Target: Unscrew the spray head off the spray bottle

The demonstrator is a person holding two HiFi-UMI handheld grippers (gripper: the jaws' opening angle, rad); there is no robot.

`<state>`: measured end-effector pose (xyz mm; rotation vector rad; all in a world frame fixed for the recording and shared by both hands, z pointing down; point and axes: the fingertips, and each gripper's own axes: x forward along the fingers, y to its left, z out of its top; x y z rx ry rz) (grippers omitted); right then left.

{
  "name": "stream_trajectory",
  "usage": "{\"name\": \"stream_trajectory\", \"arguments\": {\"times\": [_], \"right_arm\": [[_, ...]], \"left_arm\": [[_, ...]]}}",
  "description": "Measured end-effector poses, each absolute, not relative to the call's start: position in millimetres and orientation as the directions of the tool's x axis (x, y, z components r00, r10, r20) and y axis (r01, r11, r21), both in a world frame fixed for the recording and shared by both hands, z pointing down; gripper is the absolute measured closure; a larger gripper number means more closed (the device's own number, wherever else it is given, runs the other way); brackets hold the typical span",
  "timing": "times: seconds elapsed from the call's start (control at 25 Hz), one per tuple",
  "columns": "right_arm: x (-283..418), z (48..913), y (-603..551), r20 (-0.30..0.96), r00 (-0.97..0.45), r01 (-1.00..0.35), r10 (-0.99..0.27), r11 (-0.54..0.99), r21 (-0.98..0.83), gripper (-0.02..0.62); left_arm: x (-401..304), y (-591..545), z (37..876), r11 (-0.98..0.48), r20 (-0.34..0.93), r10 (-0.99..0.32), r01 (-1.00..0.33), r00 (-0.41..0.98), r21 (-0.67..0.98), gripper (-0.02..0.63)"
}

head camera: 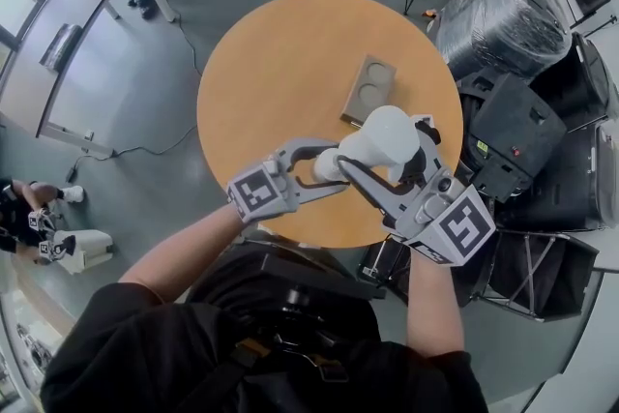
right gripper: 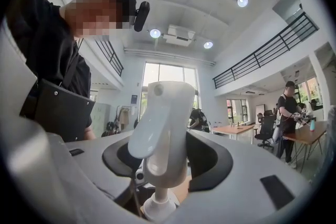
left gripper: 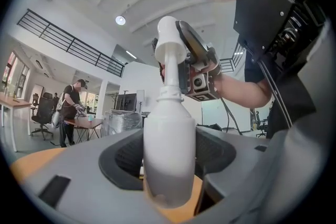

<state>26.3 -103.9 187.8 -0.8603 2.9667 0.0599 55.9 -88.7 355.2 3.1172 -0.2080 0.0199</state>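
Above the desk [head camera: 280, 73], the spray bottle [left gripper: 168, 149] is clamped in the left gripper [head camera: 329, 171] jaws and the spray head [right gripper: 163, 128] in the right gripper [head camera: 382, 145] jaws; unscrewing is judged under way, and a further twist of the head against the steadied bottle is called for.

Held the spray bottle [left gripper: 169, 136] upright in the left tongs [left gripper: 168, 161], with grey jaws pressed to both its flanks. Caught the spray head [left gripper: 169, 39] up top, pinched by the right tongs [left gripper: 188, 55], with a thin white stem running down to the bottle's collar. Glimpsed a bare forearm [left gripper: 242, 89] behind those tongs and a black chest pack [left gripper: 262, 13] above. Showed a sliver of orange surface [left gripper: 29, 164] low at the left. Spotted, far back, a person [left gripper: 71, 107] standing at a far table [left gripper: 84, 122] beside an office chair [left gripper: 42, 115], under a railed balcony [left gripper: 68, 42] and round ceiling lights [left gripper: 120, 20].
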Motion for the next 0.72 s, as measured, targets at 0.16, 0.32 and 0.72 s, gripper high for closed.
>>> {"name": "stream_trajectory", "arguments": {"times": [0.16, 0.32, 0.72], "right_arm": [[37, 172, -103, -0.074, -0.834, -0.550, -0.547, 0.834, 0.036, 0.356], [49, 172, -106, -0.069, -0.819, -0.572, -0.569, 0.820, 0.029, 0.356], [73, 194, -118, -0.026, -0.776, -0.629, -0.630, 0.777, -0.015, 0.356]], "left_arm": [[55, -87, 360, -0.990, 0.007, -0.137, -0.137, 0.991, 0.032, 0.298], [53, -88, 364, -0.989, -0.004, -0.146, -0.145, 0.989, 0.031, 0.298], [48, -90, 379, -0.986, 0.000, -0.159, -0.159, 0.987, 0.047, 0.298]]}}
